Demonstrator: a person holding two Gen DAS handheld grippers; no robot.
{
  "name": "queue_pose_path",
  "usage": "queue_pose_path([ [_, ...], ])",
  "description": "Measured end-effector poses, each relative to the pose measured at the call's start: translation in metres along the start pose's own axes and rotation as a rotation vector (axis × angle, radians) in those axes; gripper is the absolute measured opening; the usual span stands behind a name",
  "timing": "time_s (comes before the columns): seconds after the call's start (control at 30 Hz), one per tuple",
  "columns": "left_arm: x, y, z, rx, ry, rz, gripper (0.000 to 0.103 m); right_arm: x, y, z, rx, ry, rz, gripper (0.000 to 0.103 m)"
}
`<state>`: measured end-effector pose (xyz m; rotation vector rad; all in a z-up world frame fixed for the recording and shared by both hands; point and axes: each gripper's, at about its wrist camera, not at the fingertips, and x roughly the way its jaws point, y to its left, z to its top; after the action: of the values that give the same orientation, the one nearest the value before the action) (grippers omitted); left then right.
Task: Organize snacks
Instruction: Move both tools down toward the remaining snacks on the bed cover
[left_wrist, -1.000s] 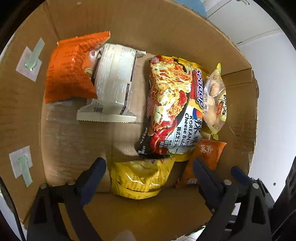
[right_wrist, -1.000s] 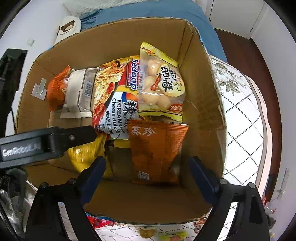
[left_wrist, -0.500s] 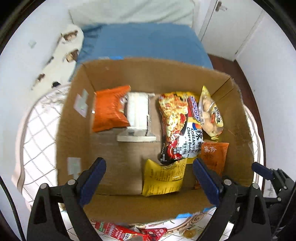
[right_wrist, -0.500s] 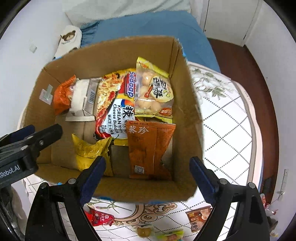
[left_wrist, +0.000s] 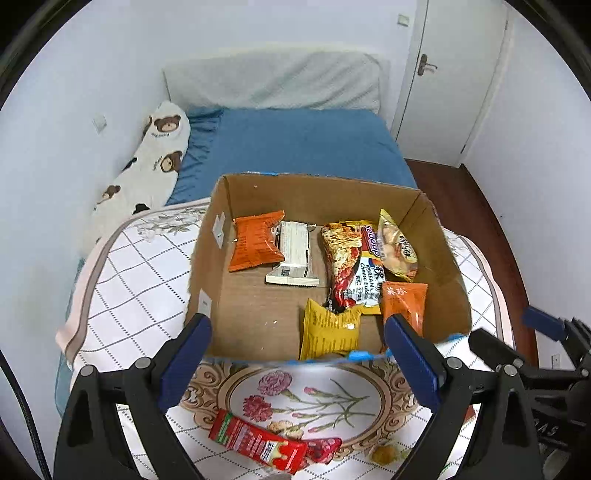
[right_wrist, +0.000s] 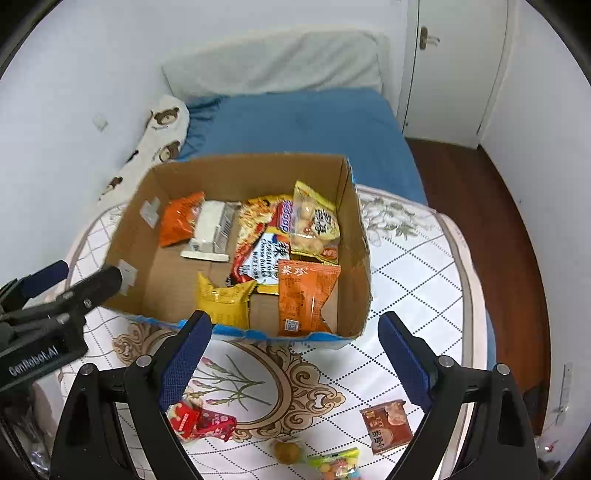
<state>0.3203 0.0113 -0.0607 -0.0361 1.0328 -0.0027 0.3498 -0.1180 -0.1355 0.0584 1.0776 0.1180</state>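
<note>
Both grippers, left gripper (left_wrist: 297, 349) and right gripper (right_wrist: 295, 349), wide open, empty. Long red foil snack packet (left_wrist: 257, 441) lying near on quilted bed, outside brown cardboard box (left_wrist: 207, 266). Likely light, crinkly, slippery; pinch across middle.

Red packet (left_wrist: 258, 441) partly behind left gripper arm, candy bag (right_wrist: 334, 466) cut off below, its contents perhaps sweets

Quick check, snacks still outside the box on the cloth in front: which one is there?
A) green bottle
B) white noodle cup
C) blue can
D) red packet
D: a red packet lies on the floral cloth in front of the box; the right wrist view also shows it there, and no can, bottle or cup shows on the cloth.
</note>
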Motion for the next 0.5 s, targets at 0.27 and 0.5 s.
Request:
queue_pose_path([
  [0.27,-0.044,-0.003,-0.019,0.005,-0.066,-0.002,0.096,-0.048,0.009,-0.016,0.012,-0.077,0.035,0.094],
  [0.5,-0.041,0.009,-0.043,-0.054,0.008,-0.022,0.096,-0.045,-0.002,-0.048,0.081,-0.016,0.074,0.094],
])
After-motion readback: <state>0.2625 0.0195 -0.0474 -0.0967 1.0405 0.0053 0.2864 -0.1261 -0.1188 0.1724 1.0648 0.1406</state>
